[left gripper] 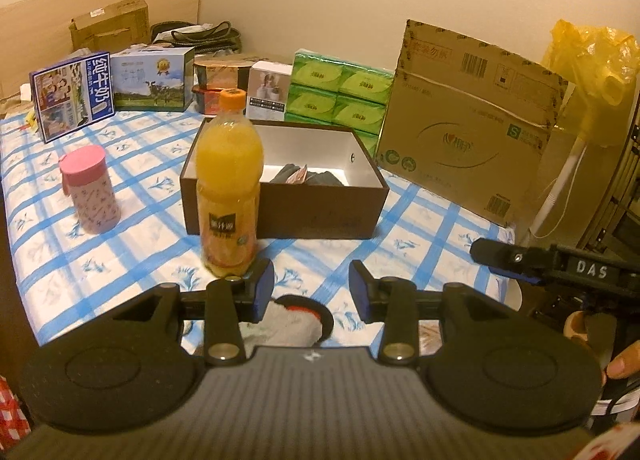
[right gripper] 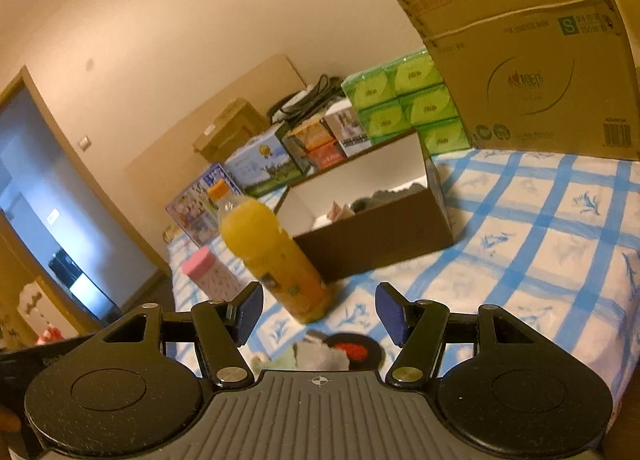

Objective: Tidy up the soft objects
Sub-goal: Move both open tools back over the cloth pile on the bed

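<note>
A soft white, red and black item [left gripper: 292,320] lies on the checked cloth at the near edge, just below my open left gripper [left gripper: 311,290]; it also shows in the right wrist view [right gripper: 336,352] below my open right gripper [right gripper: 319,314]. A dark brown open box [left gripper: 280,179] with a white inside holds dark folded cloth [left gripper: 308,175] and stands beyond; it also shows in the right wrist view [right gripper: 380,236]. Both grippers are empty. The right gripper's finger [left gripper: 504,256] shows at the right of the left wrist view.
An orange juice bottle [left gripper: 228,183] stands in front of the box's left corner, close to my left fingers. A pink-lidded cup [left gripper: 90,189] is to the left. Milk cartons [left gripper: 72,95], green tissue packs [left gripper: 340,95] and a big cardboard box [left gripper: 472,115] line the back.
</note>
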A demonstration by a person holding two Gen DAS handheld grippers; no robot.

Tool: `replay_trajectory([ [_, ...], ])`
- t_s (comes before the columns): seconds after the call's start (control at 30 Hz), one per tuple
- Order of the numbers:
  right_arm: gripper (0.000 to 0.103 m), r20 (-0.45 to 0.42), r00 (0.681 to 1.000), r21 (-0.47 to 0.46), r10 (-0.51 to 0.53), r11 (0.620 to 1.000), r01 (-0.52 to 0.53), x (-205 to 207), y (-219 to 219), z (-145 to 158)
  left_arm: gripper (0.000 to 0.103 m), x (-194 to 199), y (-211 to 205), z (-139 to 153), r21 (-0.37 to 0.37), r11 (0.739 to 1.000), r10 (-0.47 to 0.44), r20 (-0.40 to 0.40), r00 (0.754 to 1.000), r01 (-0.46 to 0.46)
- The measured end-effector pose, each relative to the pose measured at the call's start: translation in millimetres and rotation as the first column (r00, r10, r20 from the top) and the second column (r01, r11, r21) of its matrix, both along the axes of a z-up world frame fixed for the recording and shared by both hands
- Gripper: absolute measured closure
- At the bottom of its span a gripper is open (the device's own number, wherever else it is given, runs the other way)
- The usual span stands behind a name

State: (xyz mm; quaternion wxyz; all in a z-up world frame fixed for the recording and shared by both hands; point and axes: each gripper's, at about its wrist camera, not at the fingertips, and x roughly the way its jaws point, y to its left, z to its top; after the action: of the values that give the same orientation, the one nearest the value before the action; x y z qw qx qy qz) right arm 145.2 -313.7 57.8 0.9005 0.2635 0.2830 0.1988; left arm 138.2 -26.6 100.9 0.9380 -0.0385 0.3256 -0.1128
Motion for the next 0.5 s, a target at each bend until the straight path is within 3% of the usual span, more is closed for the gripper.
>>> replay_trajectory([
  [0.5,0.041,-0.021,1.0,-0.123,0.022,0.992,-0.024,-30,22,-13,0.065,-33,26,-13,-0.004,0.999,0.042,-0.026,0.999,-0.043],
])
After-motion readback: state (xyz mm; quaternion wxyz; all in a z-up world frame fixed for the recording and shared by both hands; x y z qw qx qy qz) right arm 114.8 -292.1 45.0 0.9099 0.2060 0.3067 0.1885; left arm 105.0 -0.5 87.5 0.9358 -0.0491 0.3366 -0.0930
